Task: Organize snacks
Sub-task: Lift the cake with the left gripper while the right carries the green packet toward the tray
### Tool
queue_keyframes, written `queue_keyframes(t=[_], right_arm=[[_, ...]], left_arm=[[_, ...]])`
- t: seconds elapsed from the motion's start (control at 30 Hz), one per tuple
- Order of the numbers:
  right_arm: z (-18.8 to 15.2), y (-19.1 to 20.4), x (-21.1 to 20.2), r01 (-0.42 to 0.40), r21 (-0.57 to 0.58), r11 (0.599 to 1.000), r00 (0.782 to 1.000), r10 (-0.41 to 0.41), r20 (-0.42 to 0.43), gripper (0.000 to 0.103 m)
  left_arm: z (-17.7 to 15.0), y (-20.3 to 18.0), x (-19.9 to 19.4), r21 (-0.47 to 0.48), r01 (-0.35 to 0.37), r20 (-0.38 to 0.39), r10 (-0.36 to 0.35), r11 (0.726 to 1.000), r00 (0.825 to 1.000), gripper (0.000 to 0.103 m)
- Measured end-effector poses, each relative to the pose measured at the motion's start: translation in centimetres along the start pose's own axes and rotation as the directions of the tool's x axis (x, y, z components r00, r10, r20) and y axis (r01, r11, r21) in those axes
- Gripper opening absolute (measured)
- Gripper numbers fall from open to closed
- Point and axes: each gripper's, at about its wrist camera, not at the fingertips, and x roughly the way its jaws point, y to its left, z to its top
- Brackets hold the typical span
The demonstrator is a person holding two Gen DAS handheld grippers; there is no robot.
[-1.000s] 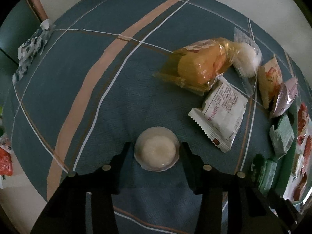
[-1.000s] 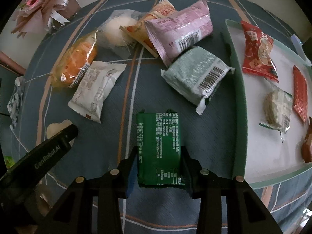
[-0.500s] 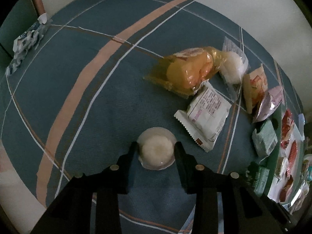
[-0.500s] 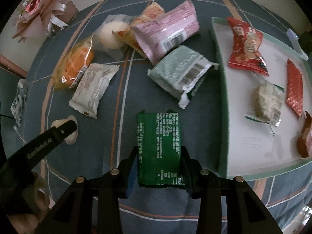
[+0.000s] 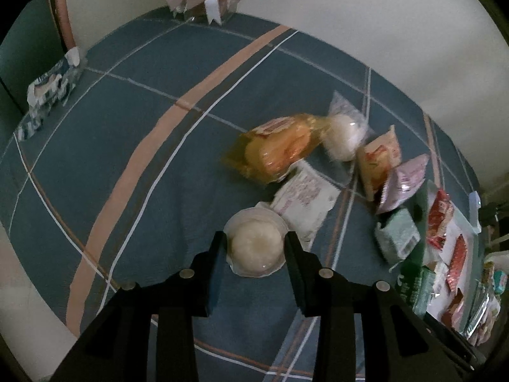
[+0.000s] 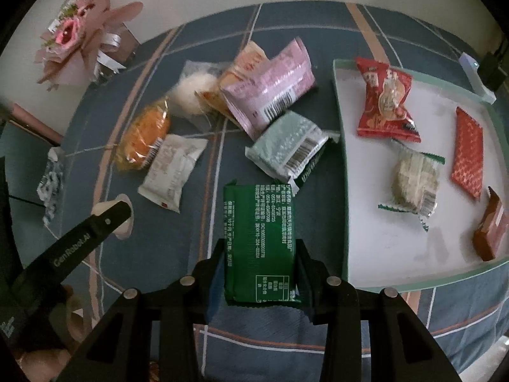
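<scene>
My left gripper (image 5: 254, 245) is shut on a round white rice cake in clear wrap (image 5: 256, 245) and holds it above the blue plaid tablecloth. My right gripper (image 6: 261, 251) is shut on a dark green snack packet (image 6: 261, 242), held above the cloth just left of the white tray (image 6: 385, 248). The tray holds several snacks, among them a red packet (image 6: 386, 98) and a pale cookie in clear wrap (image 6: 413, 181). Loose snacks lie on the cloth: an orange cake (image 6: 143, 137), a white packet (image 6: 171, 168), a pink packet (image 6: 273, 86) and a pale green packet (image 6: 289, 146).
A pink flower bouquet (image 6: 76, 41) stands at the far left corner of the table. A crumpled blue-white wrapper (image 5: 47, 92) lies near the left table edge. The left gripper's finger (image 6: 86, 238) crosses the lower left of the right wrist view.
The left gripper closed on the white rice cake, lifted it and moved toward the snack pile. The right gripper, still holding the green packet, moved closer to the tray.
</scene>
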Motion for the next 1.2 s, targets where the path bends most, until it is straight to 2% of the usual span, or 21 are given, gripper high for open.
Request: queue_keyframes(t=[0.2, 0.23, 0.43, 0.57, 0.6, 0.63, 0.67, 0.87, 0.97, 1.07, 1.2], right_arm=[[0.7, -2.1, -2.4, 0.012, 0.039, 0.999, 1.0, -0.013, 0.012, 0.042], [0.3, -2.1, -2.8, 0.017, 0.054, 0.998, 1.0, -0.018, 0.016, 0.042], [0.7, -6.2, -4.0, 0.07, 0.165, 0.984, 0.996, -0.079, 0.049, 0.042], [0.6, -9.9, -5.0, 0.062, 0.263, 0.963, 0.995, -0.08, 0.057, 0.042], [0.5, -10.8, -5.2, 0.066, 0.287, 0.956, 0.995, -0.086, 0.057, 0.042], [0.4, -11.7, -5.5, 0.07, 0.309, 0.948, 0.994, -0.093, 0.058, 0.042], [0.3, -12.8, -5.7, 0.075, 0.337, 0.938, 0.993, -0.1, 0.058, 0.042], [-0.2, -16.7, -6.3, 0.075, 0.431, 0.899, 0.992, -0.109, 0.055, 0.042], [-0.4, -17.9, -6.7, 0.093, 0.451, 0.888, 0.991, -0.126, 0.045, 0.042], [-0.4, -18.6, -6.6, 0.09, 0.466, 0.88, 0.991, -0.124, 0.043, 0.042], [-0.1, -18.1, -6.2, 0.09, 0.449, 0.889, 0.993, -0.116, 0.03, 0.042]], left_arm=[[0.0, -2.8, -1.4, 0.051, 0.032, 0.009, -0.033, 0.998, 0.999, 0.039], [0.2, -3.9, -0.6, 0.059, 0.036, 0.003, -0.036, 0.998, 0.999, 0.038], [-0.2, -9.1, -1.4, 0.15, 0.093, -0.016, -0.091, 0.984, 0.996, 0.039], [-0.8, -13.2, -1.8, 0.227, 0.131, -0.034, -0.126, 0.965, 0.991, 0.037], [-1.1, -14.5, -1.8, 0.25, 0.147, -0.045, -0.14, 0.957, 0.989, 0.025], [-1.4, -15.4, -1.8, 0.267, 0.161, -0.052, -0.153, 0.95, 0.987, 0.019], [-1.7, -16.4, -1.7, 0.284, 0.171, -0.06, -0.161, 0.943, 0.985, 0.017], [-4.0, -21.3, -0.6, 0.383, 0.229, -0.122, -0.197, 0.895, 0.973, 0.017], [-3.7, -20.6, 0.4, 0.345, 0.224, -0.14, -0.187, 0.911, 0.972, 0.017], [-2.7, -19.1, 0.7, 0.305, 0.211, -0.124, -0.181, 0.929, 0.976, 0.017], [-1.7, -17.2, 1.1, 0.248, 0.203, -0.11, -0.18, 0.947, 0.977, 0.017]])
